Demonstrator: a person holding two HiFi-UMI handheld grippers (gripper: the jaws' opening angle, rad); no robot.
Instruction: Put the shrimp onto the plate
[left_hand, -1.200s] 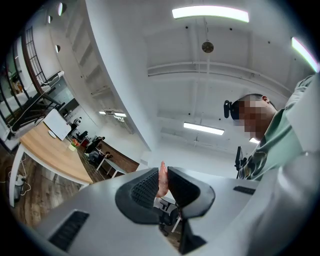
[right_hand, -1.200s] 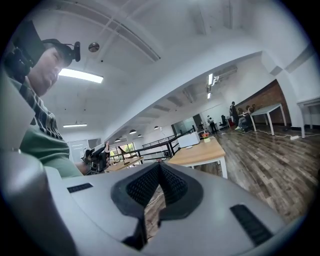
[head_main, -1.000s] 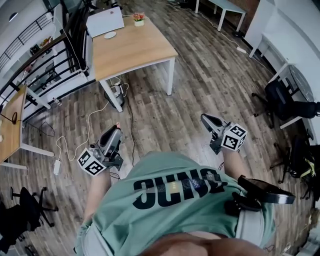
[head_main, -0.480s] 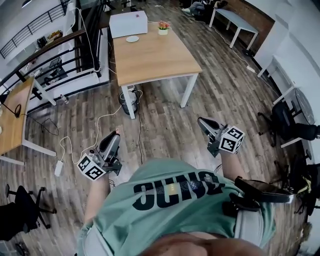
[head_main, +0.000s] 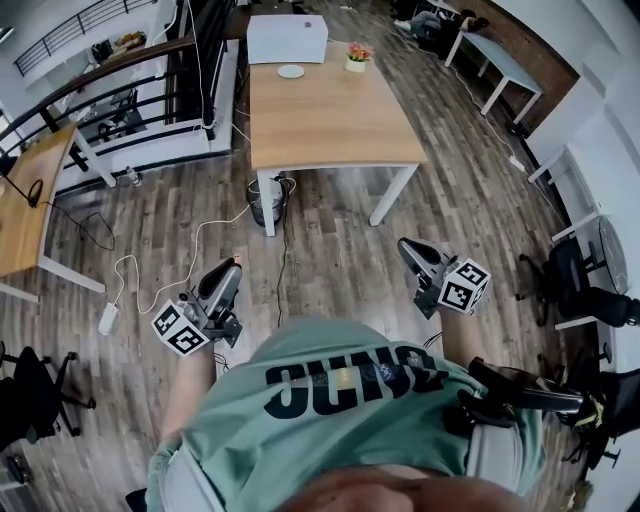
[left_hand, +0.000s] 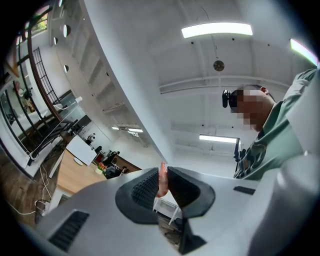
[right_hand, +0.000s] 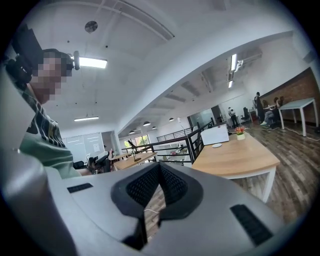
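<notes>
A small pink shrimp (left_hand: 162, 181) is pinched between the black pads of my left gripper (left_hand: 164, 172), its tip sticking out above them. In the head view that gripper (head_main: 232, 268) is held low at the left over the wood floor, with the shrimp (head_main: 237, 259) at its tip. My right gripper (head_main: 408, 245) hangs at the right, its jaws shut with nothing between them (right_hand: 160, 167). The white plate (head_main: 291, 71) lies at the far end of a wooden table (head_main: 330, 120) ahead, well apart from both grippers. It also shows small in the right gripper view (right_hand: 217, 145).
A white box (head_main: 287, 38) and a flower pot (head_main: 357, 57) stand beside the plate. Cables (head_main: 190, 250) and a bin (head_main: 268, 200) lie by the table's near left leg. A black railing (head_main: 130, 90) runs at the left, and chairs (head_main: 580, 280) stand at the right.
The table with the plate has shifted towards the middle of the head view and come nearer. Both grippers keep their pose and grip while carried forward.
</notes>
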